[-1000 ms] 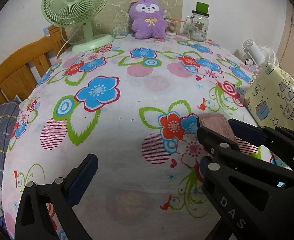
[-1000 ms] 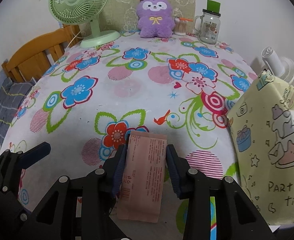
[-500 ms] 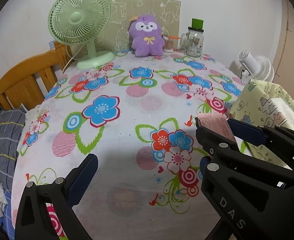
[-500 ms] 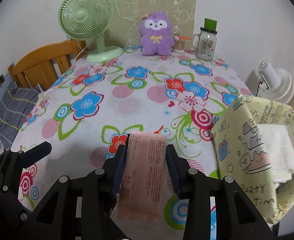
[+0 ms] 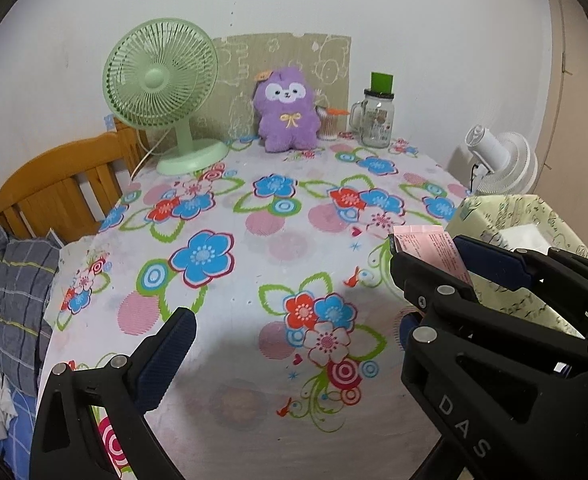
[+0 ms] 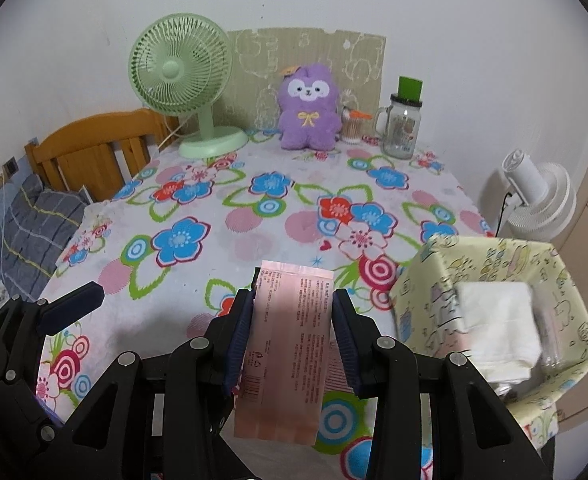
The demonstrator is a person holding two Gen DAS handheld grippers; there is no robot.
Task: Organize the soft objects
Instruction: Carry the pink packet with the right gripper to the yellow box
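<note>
While the flowered tablecloth (image 6: 221,240) fills most of both views, the yellow patterned fabric bin (image 6: 566,280) stands at its right edge with white folded items (image 6: 494,328) inside. Just left of the bin, the right gripper (image 6: 294,332) clamps a pink packet (image 6: 289,344) above the cloth. The left gripper (image 5: 289,340) stands wide with nothing between its 2 fingers.
</note>
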